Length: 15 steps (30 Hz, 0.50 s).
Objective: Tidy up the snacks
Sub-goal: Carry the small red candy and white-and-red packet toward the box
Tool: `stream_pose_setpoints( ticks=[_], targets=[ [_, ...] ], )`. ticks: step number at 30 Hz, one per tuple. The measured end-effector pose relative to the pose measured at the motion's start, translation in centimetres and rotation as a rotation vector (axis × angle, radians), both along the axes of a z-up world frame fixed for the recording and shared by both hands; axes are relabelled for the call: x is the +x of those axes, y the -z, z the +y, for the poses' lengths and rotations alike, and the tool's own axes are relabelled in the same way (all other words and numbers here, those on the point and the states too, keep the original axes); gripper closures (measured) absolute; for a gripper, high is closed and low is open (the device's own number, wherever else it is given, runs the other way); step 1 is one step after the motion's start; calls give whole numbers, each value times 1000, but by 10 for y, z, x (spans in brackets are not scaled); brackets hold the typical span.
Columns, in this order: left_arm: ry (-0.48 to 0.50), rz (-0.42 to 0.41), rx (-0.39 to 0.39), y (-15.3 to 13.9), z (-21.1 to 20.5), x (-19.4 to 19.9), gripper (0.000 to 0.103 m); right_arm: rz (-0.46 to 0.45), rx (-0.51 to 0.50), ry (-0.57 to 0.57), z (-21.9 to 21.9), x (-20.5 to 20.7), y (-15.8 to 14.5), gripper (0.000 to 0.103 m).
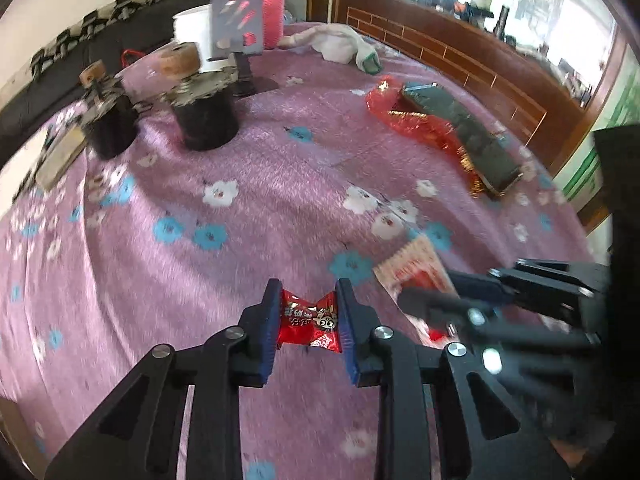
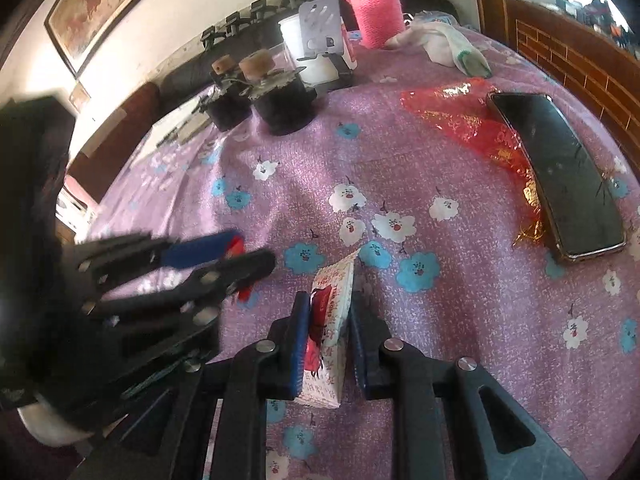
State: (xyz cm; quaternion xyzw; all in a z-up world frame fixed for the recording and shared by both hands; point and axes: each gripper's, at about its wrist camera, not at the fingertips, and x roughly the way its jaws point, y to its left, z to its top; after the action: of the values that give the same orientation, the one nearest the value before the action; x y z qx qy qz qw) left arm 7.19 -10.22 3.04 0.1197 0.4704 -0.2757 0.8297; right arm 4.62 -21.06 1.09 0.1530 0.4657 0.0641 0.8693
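A red candy [image 1: 308, 322] in a crinkled wrapper sits pinched between the blue pads of my left gripper [image 1: 309, 292], just above the purple floral cloth [image 1: 240, 208]. My right gripper [image 2: 330, 300] is shut on a white-and-red snack packet [image 2: 332, 304], held on edge over the cloth. In the left wrist view that packet [image 1: 412, 268] and the right gripper [image 1: 452, 300] show blurred at the right. In the right wrist view the left gripper [image 2: 240, 256] appears blurred at the left with a bit of red candy [image 2: 236, 246] at its tips.
A red mesh bag [image 2: 460, 120] lies at the right with a dark phone [image 2: 560, 176] on it. Two dark corked jars [image 2: 280, 100], a white cup [image 2: 296, 40], a phone stand [image 2: 324, 28], a pink-sleeved bottle [image 2: 376, 12] and a white cloth [image 2: 444, 40] stand at the back.
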Motion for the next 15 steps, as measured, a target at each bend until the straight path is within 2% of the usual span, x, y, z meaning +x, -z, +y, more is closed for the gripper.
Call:
stream_pose_setpoints(
  ticks=[9, 13, 15],
  targets=[
    [-107, 14, -97, -20, 42, -37, 79, -25, 97, 7, -8, -2, -2, 85],
    [-149, 39, -141, -23, 55, -56, 79, -43, 94, 6, -7, -4, -5, 88],
    [-165, 33, -133, -21, 58, -65, 79, -36, 71, 10, -6, -3, -4, 88]
  ],
)
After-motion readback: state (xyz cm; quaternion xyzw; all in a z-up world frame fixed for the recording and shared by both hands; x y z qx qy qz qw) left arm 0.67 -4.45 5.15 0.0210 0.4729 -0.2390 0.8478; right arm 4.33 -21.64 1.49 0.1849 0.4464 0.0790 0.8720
